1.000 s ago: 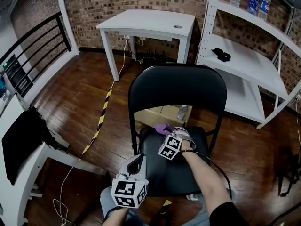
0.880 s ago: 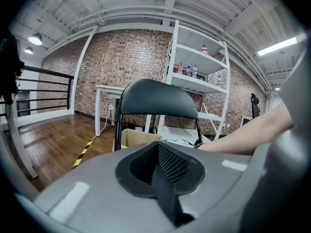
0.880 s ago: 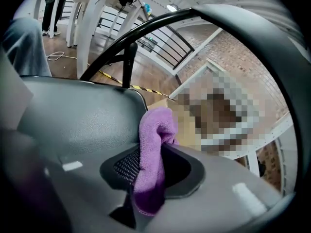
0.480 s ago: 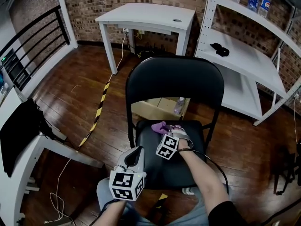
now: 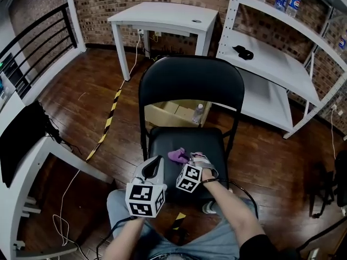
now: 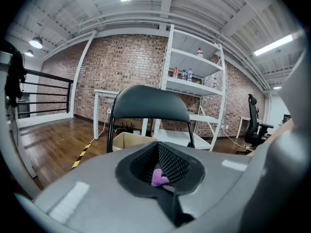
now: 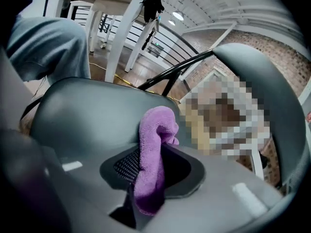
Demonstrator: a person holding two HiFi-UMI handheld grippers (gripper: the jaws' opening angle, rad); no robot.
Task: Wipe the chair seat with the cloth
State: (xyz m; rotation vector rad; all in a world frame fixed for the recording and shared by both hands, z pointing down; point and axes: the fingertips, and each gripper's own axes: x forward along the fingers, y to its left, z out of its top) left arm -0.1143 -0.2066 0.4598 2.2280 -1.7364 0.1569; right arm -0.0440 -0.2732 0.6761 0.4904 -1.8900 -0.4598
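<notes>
- While the black folding chair point(image 5: 190, 85) stands where it did a second ago, backrest away from the person, what has changed lies on its seat.
- Its seat point(image 5: 212, 145) is a bare dark pad. The work has come off the back edge, where it was half a second ago, and now sits about a third of the way toward the front edge, left of centre.
- The left gripper point(image 5: 157, 164) hangs just off the seat's front left corner, as before. Its jaws are drawn nearly together with nothing between them, and only the distant cloth shows through the slit. It takes no part in the wiping.
- The right gripper point(image 5: 185, 157) has been pulled toward the person along the pad. Its jaws are clamped on the cloth, with a fold bulging out ahead of them.
- The purple cloth point(image 5: 174, 155) is bunched at the right gripper's tip. It seems to rest on the pad, though the head view is too small to confirm firm contact.
- By my reading, a back-to-front stroke is under way. One strip left of centre has been covered so far. The right half and the front edge are probably still to be wiped.
</notes>
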